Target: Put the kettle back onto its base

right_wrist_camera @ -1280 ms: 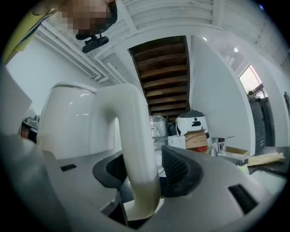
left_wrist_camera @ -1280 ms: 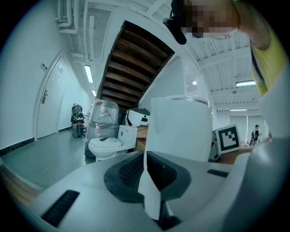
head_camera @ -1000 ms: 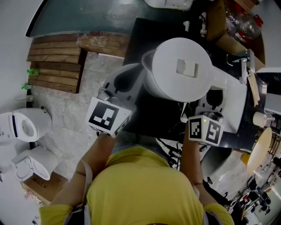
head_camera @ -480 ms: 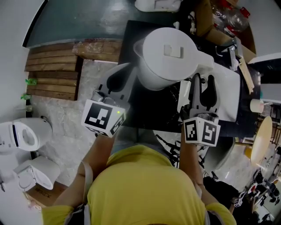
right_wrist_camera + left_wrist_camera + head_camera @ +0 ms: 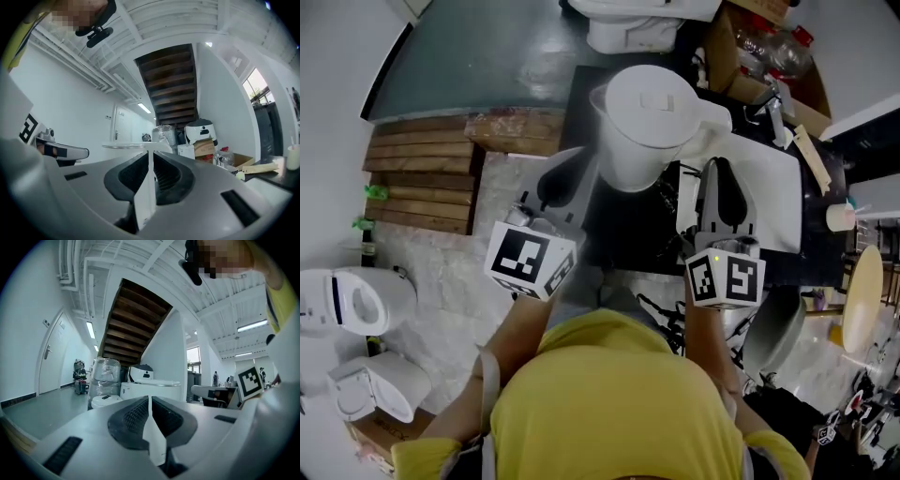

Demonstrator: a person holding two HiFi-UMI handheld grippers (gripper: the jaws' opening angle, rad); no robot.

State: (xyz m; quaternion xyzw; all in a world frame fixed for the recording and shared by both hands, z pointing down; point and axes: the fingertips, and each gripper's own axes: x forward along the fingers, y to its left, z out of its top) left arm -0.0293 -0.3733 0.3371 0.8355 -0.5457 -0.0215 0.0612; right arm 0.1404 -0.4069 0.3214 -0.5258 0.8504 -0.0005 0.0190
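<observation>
A white kettle (image 5: pixel 645 120) with its lid on stands upright at the back of the black tabletop (image 5: pixel 623 234), handle (image 5: pixel 712 117) to the right. What lies under it is hidden. My left gripper (image 5: pixel 575 159) hangs just left of the kettle's body, apart from it, jaws together on nothing (image 5: pixel 149 401). My right gripper (image 5: pixel 719 167) sits below the handle over a white board (image 5: pixel 783 202), not touching the kettle. Its jaws are closing and look nearly met, with nothing between them (image 5: pixel 150 157). The kettle's lid rim (image 5: pixel 129 146) shows at the left in the right gripper view.
Wooden pallets (image 5: pixel 422 159) lie left of the table. White toilets (image 5: pixel 356 300) stand on the floor at the lower left. A cardboard box with bottles (image 5: pixel 778 47) and a white appliance (image 5: pixel 637 23) sit behind the kettle. A paper cup (image 5: pixel 836 217) stands at the right.
The right gripper has let go of the kettle's handle, drawn back toward me and brought its jaws together. The left gripper has also pulled back from the kettle's side.
</observation>
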